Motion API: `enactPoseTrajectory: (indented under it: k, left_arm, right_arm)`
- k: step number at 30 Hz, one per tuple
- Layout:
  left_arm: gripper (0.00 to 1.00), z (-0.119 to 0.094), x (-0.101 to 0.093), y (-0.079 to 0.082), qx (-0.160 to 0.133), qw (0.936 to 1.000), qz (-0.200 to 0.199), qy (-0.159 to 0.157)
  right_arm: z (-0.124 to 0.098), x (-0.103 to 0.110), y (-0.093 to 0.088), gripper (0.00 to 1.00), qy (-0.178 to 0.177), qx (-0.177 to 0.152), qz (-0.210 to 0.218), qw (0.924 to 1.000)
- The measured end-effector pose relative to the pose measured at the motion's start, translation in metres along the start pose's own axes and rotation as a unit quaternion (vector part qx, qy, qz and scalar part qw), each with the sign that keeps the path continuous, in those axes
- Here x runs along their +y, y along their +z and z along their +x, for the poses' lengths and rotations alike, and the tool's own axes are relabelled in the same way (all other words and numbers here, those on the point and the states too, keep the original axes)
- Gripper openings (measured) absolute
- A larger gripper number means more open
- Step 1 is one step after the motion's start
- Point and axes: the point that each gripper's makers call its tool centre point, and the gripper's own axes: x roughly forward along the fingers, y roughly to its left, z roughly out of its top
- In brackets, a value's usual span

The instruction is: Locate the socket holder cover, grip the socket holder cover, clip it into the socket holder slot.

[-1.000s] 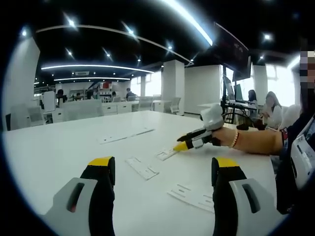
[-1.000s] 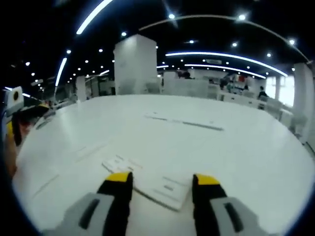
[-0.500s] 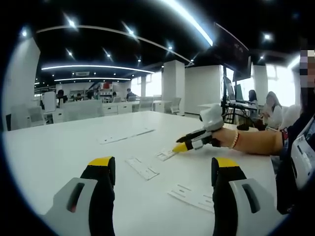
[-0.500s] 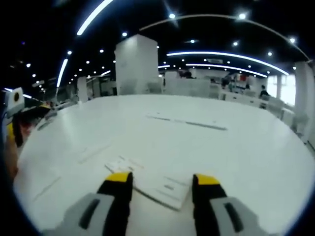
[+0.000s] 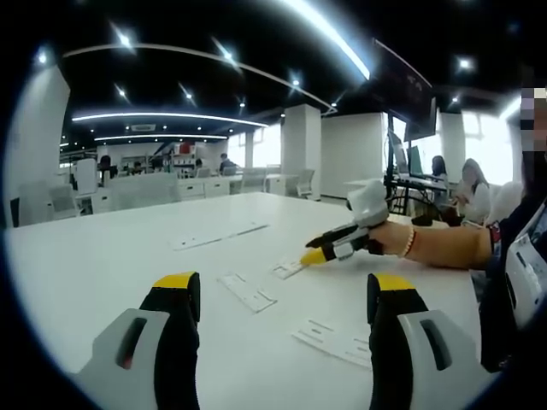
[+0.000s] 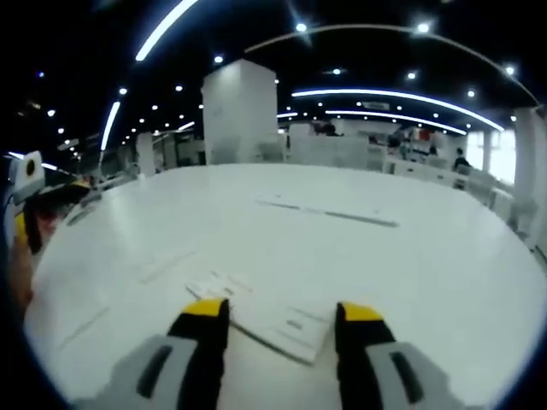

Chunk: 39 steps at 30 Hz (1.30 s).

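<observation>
The step in hand looks like the reach for the cover, so the right gripper [image 6: 275, 314] should come down squarely over the small flat white cover [image 6: 286, 327] that lies on the table [image 6: 444, 256] just ahead of its tips, keep both jaws level with the tabletop, and close on the two long edges rather than a corner, since so thin a plate would likely slip or tilt if pinched off-centre. That gripper's jaws stand wide apart with nothing between them; its yellow tips sit on either side of the cover without touching it, as far as the right gripper view lets me judge. In the left gripper view the right gripper [image 5: 318, 252] hovers just above a small white piece [image 5: 289, 268] toward the table's near right side. The left gripper [image 5: 286, 295] is also wide open and empty, hanging above the table. Between its jaws lies a narrow white strip with slots [image 5: 246, 291], and nearer the right jaw a flat white plate with cut-outs [image 5: 335, 339]; which of these is the holder I cannot tell. A longer pale strip [image 5: 218, 236] lies farther out toward the table's far edge. All the parts are white, thin and low against the white top, so their edges are hard to read.
</observation>
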Motion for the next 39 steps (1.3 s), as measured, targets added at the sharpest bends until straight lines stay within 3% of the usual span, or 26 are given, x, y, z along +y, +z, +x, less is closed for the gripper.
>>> enactPoseTrajectory:
  k: [6, 11, 17, 28, 33, 39]
  left_arm:
    - [0.79, 0.0, 0.0, 0.0, -0.001, 1.0, -0.001, 0.002]
    - [0.79, -0.001, 0.001, 0.0, -0.001, 1.0, -0.001, 0.004]
    - [0.79, 0.0, 0.001, 0.0, -0.001, 1.0, -0.001, 0.005]
    - [0.79, 0.001, 0.0, 0.0, -0.004, 1.0, -0.002, 0.004]
    - [0.79, 0.002, -0.001, 0.0, -0.004, 1.0, -0.002, 0.004]
    - [0.79, 0.002, -0.001, -0.001, -0.002, 1.0, -0.002, 0.004]
  right_arm:
    - [-0.012, -0.011, 0.01, 0.45, -0.004, -0.016, -0.008, 0.9998]
    - [-0.023, -0.032, 0.015, 0.3, -0.016, -0.024, -0.021, 0.9994]
    - [-0.031, -0.046, 0.014, 0.24, -0.011, -0.026, -0.01, 0.9996]
    - [-0.035, -0.047, 0.009, 0.15, -0.003, -0.009, -0.035, 0.9993]
    - [-0.034, -0.043, 0.003, 0.04, 0.012, 0.008, -0.051, 0.9986]
    - [-0.03, -0.037, -0.003, 0.04, 0.021, 0.024, -0.059, 0.9977]
